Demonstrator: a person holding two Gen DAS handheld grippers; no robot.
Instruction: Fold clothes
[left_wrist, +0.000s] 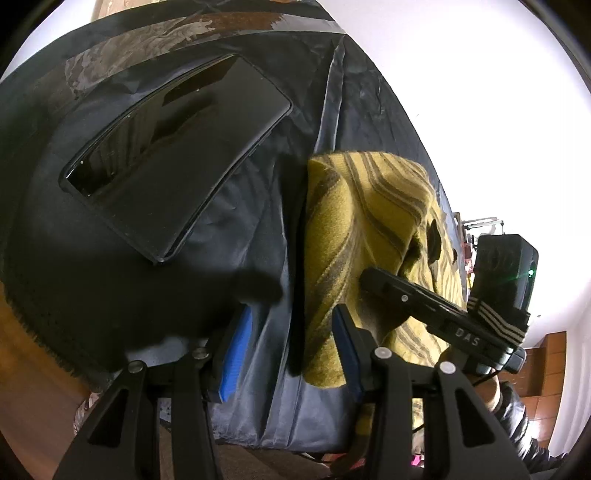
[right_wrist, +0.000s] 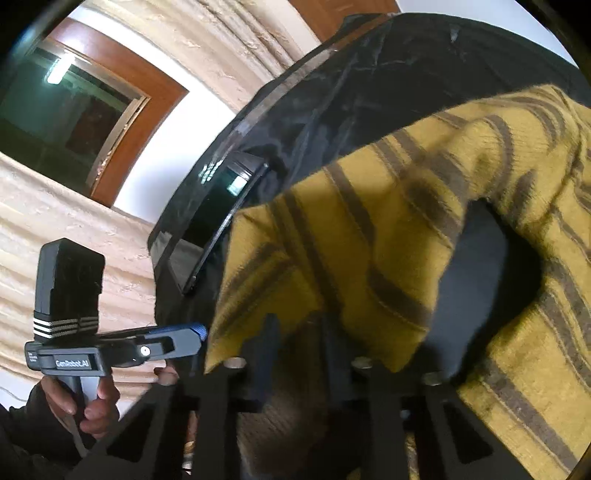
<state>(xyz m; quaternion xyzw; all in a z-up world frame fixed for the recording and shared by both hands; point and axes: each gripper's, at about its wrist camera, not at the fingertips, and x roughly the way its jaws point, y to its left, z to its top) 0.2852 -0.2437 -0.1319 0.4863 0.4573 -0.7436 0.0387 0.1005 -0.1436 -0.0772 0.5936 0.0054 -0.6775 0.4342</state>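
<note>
A yellow garment with brown stripes (left_wrist: 373, 206) lies bunched on the black table cover (left_wrist: 351, 110). My left gripper (left_wrist: 291, 332) hovers low over the garment's left edge. Its blue pads (left_wrist: 236, 354) stand apart, with that edge and the cover in the gap, and neither pad presses on them. My right gripper (left_wrist: 367, 278) comes in from the right, its narrow tip closed in the fabric. In the right wrist view the garment (right_wrist: 424, 206) drapes over the right gripper (right_wrist: 299, 325) and hides its fingertips. The left gripper (right_wrist: 197, 332) shows there at the left, held by a hand (right_wrist: 85, 402).
A glossy black rectangular tray (left_wrist: 177, 158) lies on the cover left of the garment; its edge (right_wrist: 221, 206) shows beyond the cloth. The table's near edge drops to a wooden floor (left_wrist: 22, 369). A beige curtain (right_wrist: 55, 229) and a window (right_wrist: 66, 110) stand behind.
</note>
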